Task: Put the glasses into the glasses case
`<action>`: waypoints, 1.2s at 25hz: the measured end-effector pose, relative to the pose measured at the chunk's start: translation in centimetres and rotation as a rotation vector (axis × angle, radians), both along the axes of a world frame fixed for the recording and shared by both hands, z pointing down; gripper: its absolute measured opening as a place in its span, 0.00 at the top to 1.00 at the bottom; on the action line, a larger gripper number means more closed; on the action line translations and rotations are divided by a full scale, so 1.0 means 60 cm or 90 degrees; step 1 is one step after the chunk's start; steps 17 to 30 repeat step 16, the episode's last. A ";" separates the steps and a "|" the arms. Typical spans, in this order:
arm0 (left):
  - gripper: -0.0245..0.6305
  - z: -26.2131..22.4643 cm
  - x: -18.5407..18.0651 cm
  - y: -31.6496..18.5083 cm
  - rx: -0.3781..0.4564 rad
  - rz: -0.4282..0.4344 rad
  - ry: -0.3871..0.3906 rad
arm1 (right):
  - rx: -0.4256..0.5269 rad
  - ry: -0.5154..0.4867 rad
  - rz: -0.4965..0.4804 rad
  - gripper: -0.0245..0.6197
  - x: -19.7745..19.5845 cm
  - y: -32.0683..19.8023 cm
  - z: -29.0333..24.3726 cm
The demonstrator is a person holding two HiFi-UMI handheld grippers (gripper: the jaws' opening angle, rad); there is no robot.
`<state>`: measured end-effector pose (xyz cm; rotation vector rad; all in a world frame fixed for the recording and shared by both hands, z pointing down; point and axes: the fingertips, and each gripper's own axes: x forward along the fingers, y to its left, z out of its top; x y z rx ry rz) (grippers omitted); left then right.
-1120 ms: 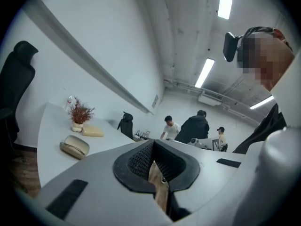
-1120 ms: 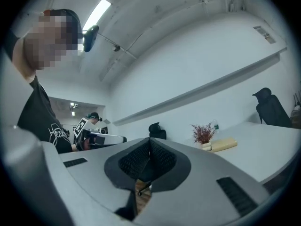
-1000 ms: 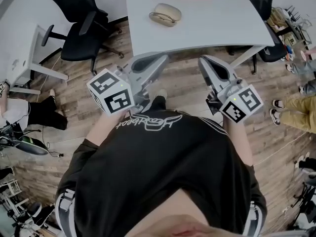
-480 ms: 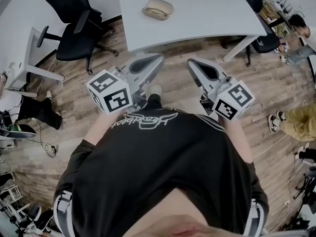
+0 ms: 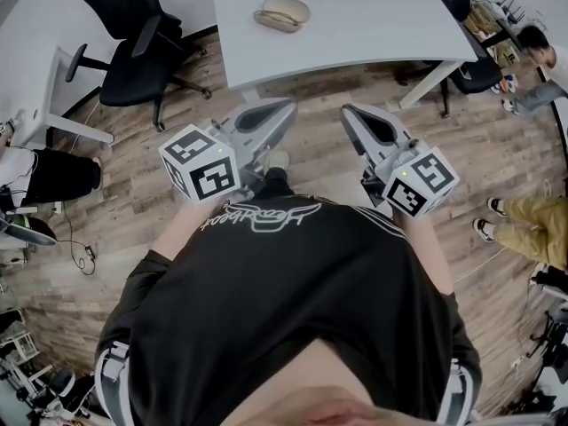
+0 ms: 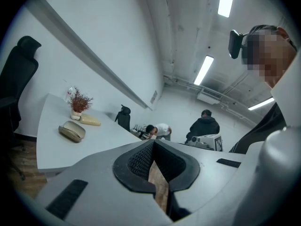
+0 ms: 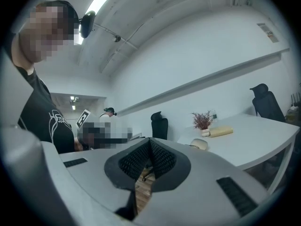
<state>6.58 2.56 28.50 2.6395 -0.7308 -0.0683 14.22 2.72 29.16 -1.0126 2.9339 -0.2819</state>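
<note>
**Being held at the waist: both grippers, jaws closed on nothing**

Since a second ago only the framing is being shifted. Left gripper [image 5: 289,106] and right gripper [image 5: 348,110] are being kept well apart from the desk [image 5: 373,25], so no reach is being made.

The glasses case [image 5: 282,13] is seen closed on the desk from the head view. No loose glasses are being shown, so they may be inside or elsewhere.

Only the gripper views are showing the pads [image 6: 141,159] meeting.

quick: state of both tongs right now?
Left tongs: closed, nothing between them.
Right tongs: closed, nothing between them.
</note>
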 end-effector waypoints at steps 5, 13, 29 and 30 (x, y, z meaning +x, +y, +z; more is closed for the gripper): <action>0.95 0.009 0.018 0.007 -0.008 0.003 -0.004 | -0.003 -0.002 0.008 0.95 0.021 0.007 0.008; 0.95 0.014 0.011 0.023 -0.016 -0.002 -0.008 | 0.000 -0.002 0.016 0.95 0.023 0.026 0.008; 0.95 0.011 0.015 0.031 -0.016 -0.003 -0.009 | 0.004 -0.001 0.015 0.95 0.025 0.035 0.003; 0.95 0.011 0.015 0.031 -0.016 -0.003 -0.009 | 0.004 -0.001 0.015 0.95 0.025 0.035 0.003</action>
